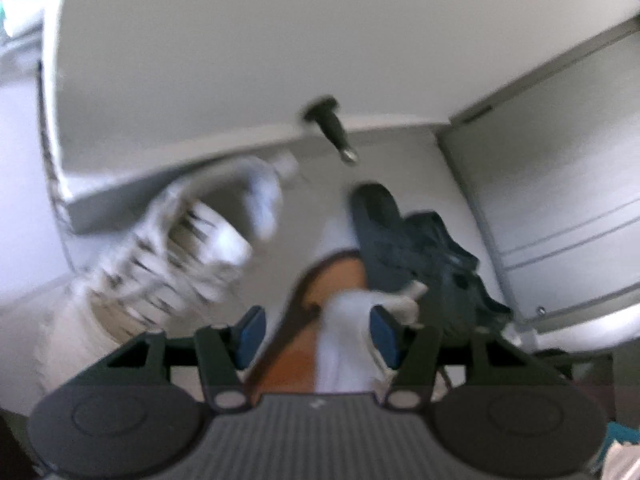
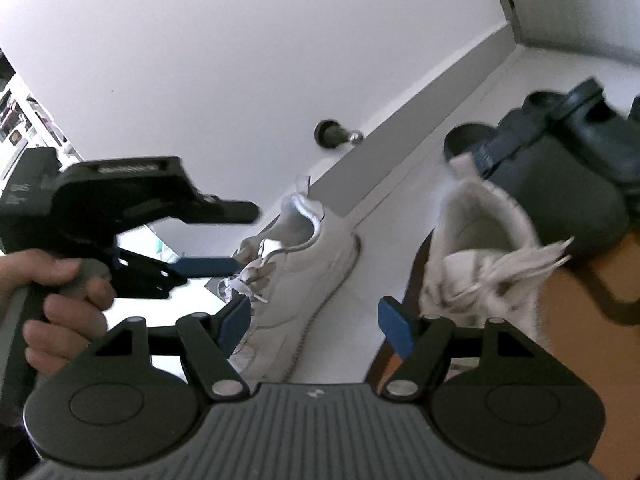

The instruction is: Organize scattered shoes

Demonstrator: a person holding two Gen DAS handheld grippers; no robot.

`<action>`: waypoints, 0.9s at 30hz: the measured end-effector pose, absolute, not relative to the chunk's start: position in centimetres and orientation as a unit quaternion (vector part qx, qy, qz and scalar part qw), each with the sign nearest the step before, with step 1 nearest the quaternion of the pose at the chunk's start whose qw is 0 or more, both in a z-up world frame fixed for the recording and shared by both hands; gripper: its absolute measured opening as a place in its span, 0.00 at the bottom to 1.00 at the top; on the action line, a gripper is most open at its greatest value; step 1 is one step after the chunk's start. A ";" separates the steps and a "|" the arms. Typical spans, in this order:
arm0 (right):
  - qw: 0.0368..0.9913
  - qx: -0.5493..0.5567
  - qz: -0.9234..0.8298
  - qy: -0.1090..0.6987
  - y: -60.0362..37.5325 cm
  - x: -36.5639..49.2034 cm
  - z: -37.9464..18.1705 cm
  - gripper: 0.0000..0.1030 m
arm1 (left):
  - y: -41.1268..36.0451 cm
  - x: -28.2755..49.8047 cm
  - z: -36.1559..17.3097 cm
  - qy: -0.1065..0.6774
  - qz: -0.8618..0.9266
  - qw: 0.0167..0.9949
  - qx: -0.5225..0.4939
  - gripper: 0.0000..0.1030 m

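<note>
Person's hand only in right-wrist view

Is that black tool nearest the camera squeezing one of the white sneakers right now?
No, the right gripper has its blue-padded jaws standing apart over bare floor, with the white lace-up sneaker lying just beyond, ungripped.

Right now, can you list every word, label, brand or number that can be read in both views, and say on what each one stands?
No text can be read with certainty.
Small pale mark on the ribbed body of the right gripper, near its top edge: too small to read.
Same mark on the left gripper, in its own view: blurred.
Pale stickers on the side of the left gripper's body, right wrist view: print too small.
White sneaker and dark clog: no legible brand.
</note>
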State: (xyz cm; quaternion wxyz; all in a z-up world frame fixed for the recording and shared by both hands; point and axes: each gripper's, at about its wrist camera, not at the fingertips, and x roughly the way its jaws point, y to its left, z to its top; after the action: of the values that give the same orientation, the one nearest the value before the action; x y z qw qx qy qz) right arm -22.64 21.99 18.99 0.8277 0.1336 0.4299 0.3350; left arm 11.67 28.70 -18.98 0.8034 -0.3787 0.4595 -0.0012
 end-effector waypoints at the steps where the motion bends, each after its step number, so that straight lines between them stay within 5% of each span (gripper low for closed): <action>1: 0.831 0.134 0.329 0.429 21.6 -22.7 19.2 0.73 | 28.0 11.9 -19.1 0.460 -0.011 0.802 -0.382 0.58; 22: 0.853 0.094 0.186 0.479 15.2 -25.6 15.4 0.76 | 18.3 12.8 -22.3 0.538 -0.113 0.781 -0.297 0.66; 27: 0.846 0.062 0.194 0.492 15.7 -25.9 13.8 0.84 | 17.7 13.0 -23.9 0.553 -0.097 0.783 -0.267 0.66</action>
State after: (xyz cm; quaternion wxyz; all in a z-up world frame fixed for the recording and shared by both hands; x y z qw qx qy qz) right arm -25.87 15.74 13.82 0.8463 0.0619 0.4922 0.1940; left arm 12.98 17.71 -23.87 0.7832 -0.2674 0.5529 -0.0970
